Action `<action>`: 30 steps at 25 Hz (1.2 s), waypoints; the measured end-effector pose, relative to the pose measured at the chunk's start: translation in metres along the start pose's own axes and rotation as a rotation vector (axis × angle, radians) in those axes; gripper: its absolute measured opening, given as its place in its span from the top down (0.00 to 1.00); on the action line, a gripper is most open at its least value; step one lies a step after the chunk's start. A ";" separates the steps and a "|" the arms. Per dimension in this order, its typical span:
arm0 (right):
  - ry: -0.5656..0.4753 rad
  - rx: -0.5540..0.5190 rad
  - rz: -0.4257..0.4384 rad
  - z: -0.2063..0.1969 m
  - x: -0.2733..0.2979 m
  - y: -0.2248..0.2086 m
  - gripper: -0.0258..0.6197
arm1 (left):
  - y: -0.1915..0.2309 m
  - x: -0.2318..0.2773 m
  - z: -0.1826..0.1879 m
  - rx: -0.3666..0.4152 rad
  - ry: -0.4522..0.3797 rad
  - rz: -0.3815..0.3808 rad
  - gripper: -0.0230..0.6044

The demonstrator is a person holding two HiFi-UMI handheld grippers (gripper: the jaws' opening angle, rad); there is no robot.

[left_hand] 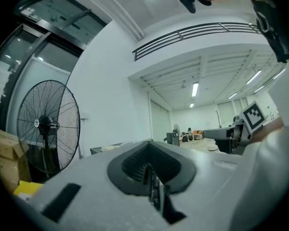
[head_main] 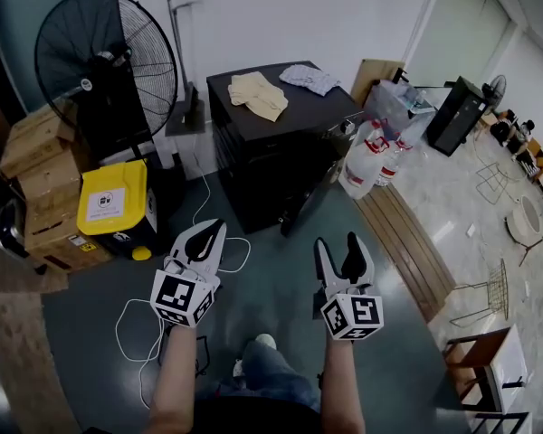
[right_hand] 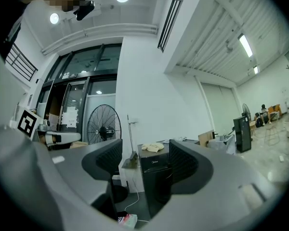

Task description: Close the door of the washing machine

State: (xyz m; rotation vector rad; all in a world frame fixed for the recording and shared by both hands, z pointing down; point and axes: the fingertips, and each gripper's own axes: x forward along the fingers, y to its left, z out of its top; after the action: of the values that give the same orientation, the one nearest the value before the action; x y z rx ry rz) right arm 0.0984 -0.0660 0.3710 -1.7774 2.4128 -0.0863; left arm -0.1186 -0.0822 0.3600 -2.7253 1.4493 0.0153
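Observation:
The black washing machine [head_main: 271,147] stands ahead of me on the floor, with a yellow cloth [head_main: 258,94] and a patterned cloth [head_main: 309,79] on its top. Its dark door [head_main: 309,202] hangs ajar at the front right corner. My left gripper [head_main: 204,242] is held low in front of the machine, jaws shut and empty [left_hand: 151,179]. My right gripper [head_main: 342,253] is beside it, open, nothing between its fingers. In the right gripper view the machine [right_hand: 156,177] shows through the gap of the right gripper [right_hand: 144,163], well apart from it.
A large black floor fan [head_main: 104,61] stands at the left, with stacked cardboard boxes [head_main: 38,179] and a yellow-lidded bin [head_main: 116,204] below it. Water jugs [head_main: 371,156] sit right of the machine. A white cable [head_main: 131,324] loops on the floor by my left arm.

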 end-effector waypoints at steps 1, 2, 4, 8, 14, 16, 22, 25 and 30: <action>0.003 0.002 -0.002 -0.003 0.005 -0.003 0.50 | 0.005 0.003 -0.003 -0.002 0.003 0.004 0.97; 0.006 0.004 -0.005 -0.006 0.013 -0.006 0.50 | 0.011 0.008 -0.006 -0.005 0.005 0.009 0.97; 0.006 0.004 -0.009 -0.011 0.032 -0.015 0.50 | 0.024 0.021 -0.012 -0.008 0.010 0.018 0.97; -0.004 0.003 -0.011 -0.020 0.084 -0.038 0.50 | 0.052 0.064 -0.024 0.002 0.011 0.020 0.97; -0.004 0.007 -0.005 -0.027 0.174 -0.076 0.50 | 0.101 0.141 -0.034 -0.004 0.015 0.039 0.97; 0.003 0.009 -0.006 -0.029 0.204 -0.090 0.50 | 0.113 0.171 -0.037 -0.004 0.022 0.033 0.97; 0.026 0.019 -0.013 -0.040 0.275 -0.131 0.50 | 0.141 0.251 -0.038 0.014 0.028 0.015 0.97; 0.044 0.028 -0.023 -0.053 0.296 -0.148 0.50 | 0.146 0.276 -0.043 0.017 0.032 0.001 0.97; 0.099 0.055 -0.060 -0.080 0.311 -0.158 0.50 | 0.154 0.292 -0.059 0.001 0.078 -0.026 0.97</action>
State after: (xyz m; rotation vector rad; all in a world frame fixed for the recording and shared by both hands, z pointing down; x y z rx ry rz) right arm 0.1451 -0.4126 0.4455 -1.8639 2.3976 -0.2500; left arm -0.0840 -0.4134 0.4021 -2.7725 1.4323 -0.0941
